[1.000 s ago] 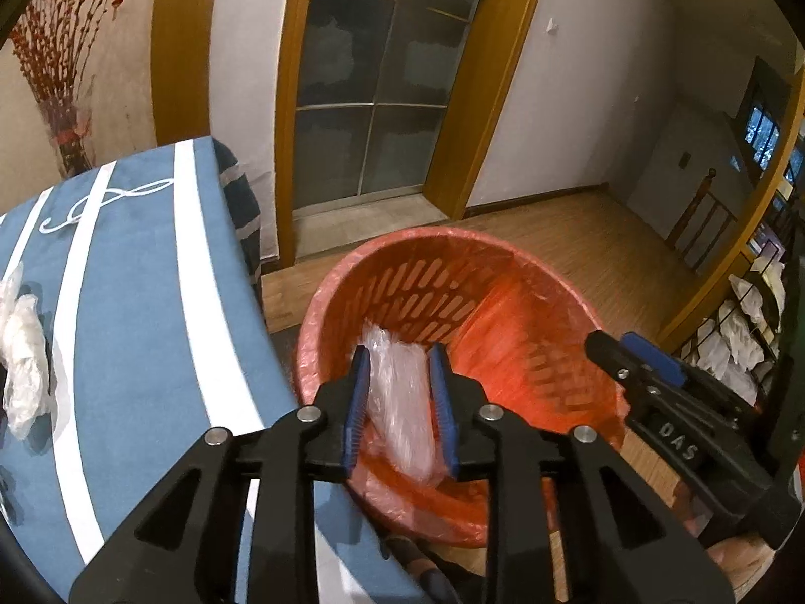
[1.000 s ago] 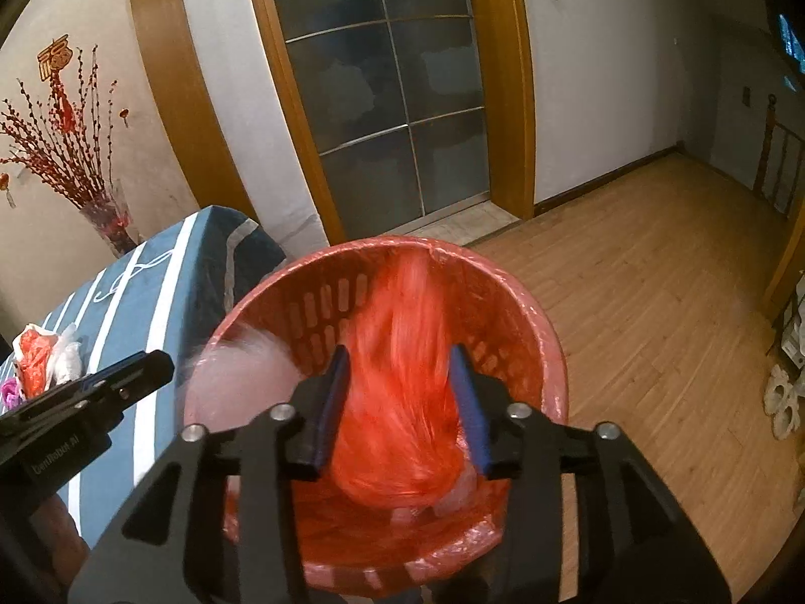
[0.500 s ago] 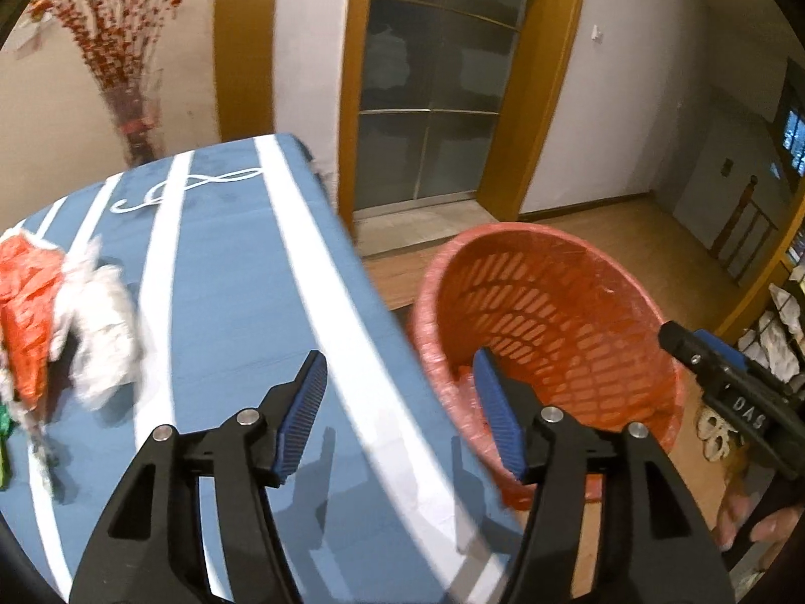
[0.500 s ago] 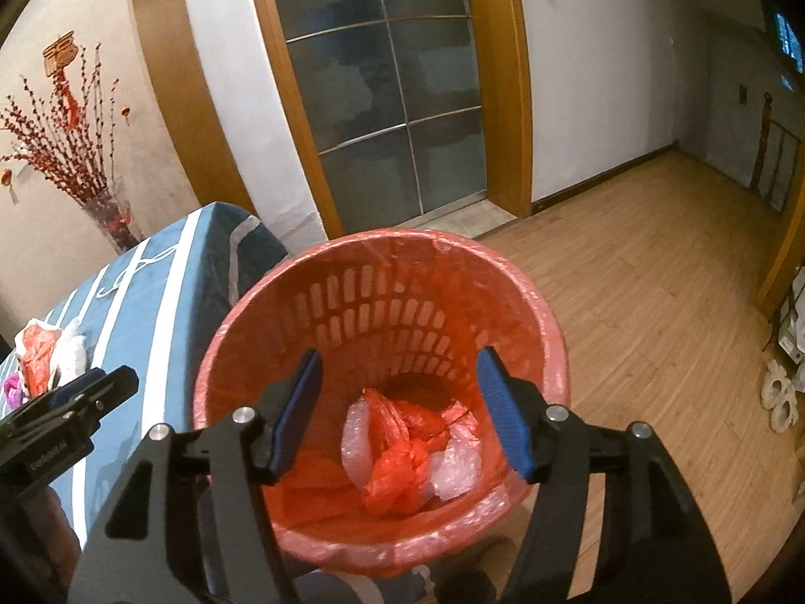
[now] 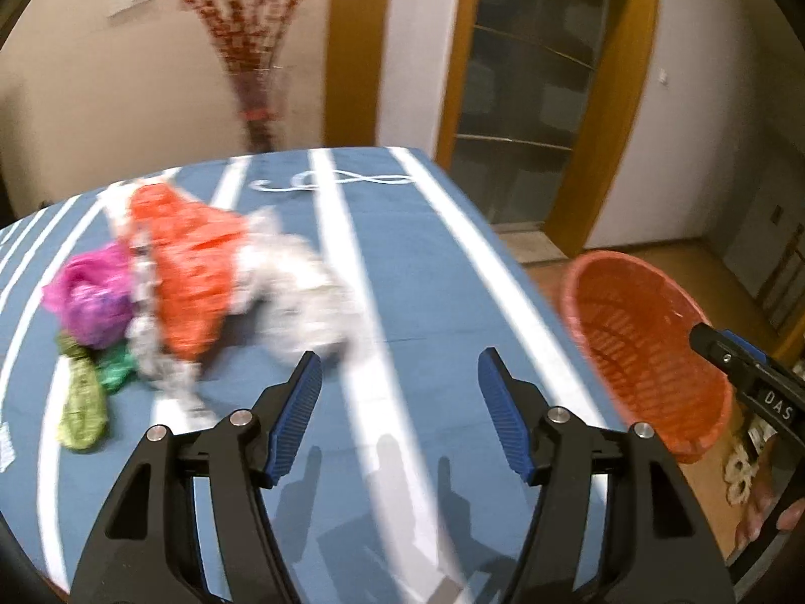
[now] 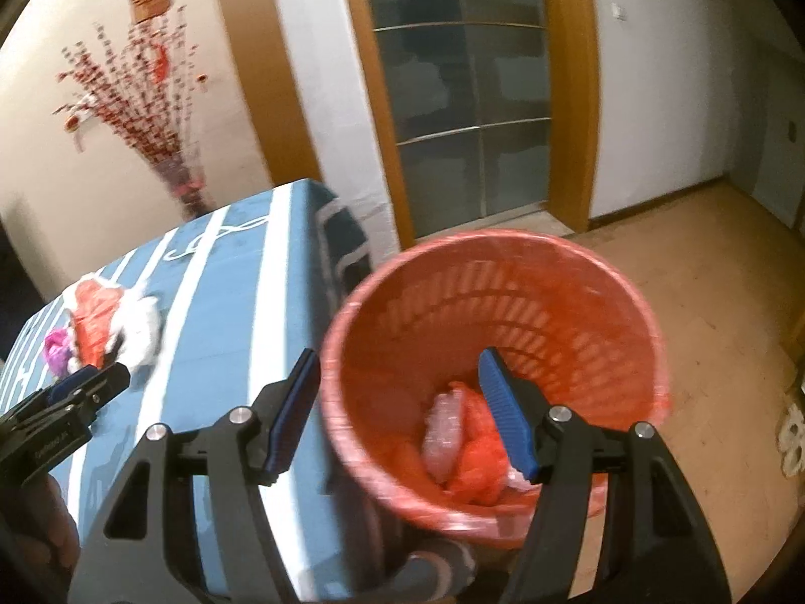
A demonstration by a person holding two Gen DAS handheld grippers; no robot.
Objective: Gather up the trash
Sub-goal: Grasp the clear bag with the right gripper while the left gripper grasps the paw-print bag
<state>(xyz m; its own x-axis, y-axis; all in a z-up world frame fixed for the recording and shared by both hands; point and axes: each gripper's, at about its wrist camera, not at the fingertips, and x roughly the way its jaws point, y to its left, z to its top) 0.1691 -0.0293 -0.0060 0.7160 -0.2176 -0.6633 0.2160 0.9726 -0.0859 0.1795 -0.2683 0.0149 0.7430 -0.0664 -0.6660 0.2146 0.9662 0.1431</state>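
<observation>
A pile of trash lies on the blue striped tablecloth (image 5: 427,261): an orange bag (image 5: 191,272), crumpled white plastic (image 5: 297,297), a pink bag (image 5: 90,297) and green scraps (image 5: 83,402). My left gripper (image 5: 398,355) hovers over the cloth just right of the pile, jaws opening, nothing between them. The red plastic basket (image 6: 503,241) stands on the floor beside the table's end and holds an orange bag and clear plastic (image 6: 463,433). Over its near rim my right gripper (image 6: 397,354) stands open and empty. The pile (image 6: 100,317) also shows at the far left of the right wrist view.
A vase of red branches (image 5: 256,50) stands against the wall behind the table. A glass door in a wooden frame (image 6: 463,100) is beyond the basket. Wooden floor (image 6: 704,277) stretches to the right, with pale slippers (image 6: 795,438) at its edge.
Both grippers let their bags drop into the basket and opened. The left one swung left from the basket to over the table near the pile. The right one drifted left over the basket's rim.
</observation>
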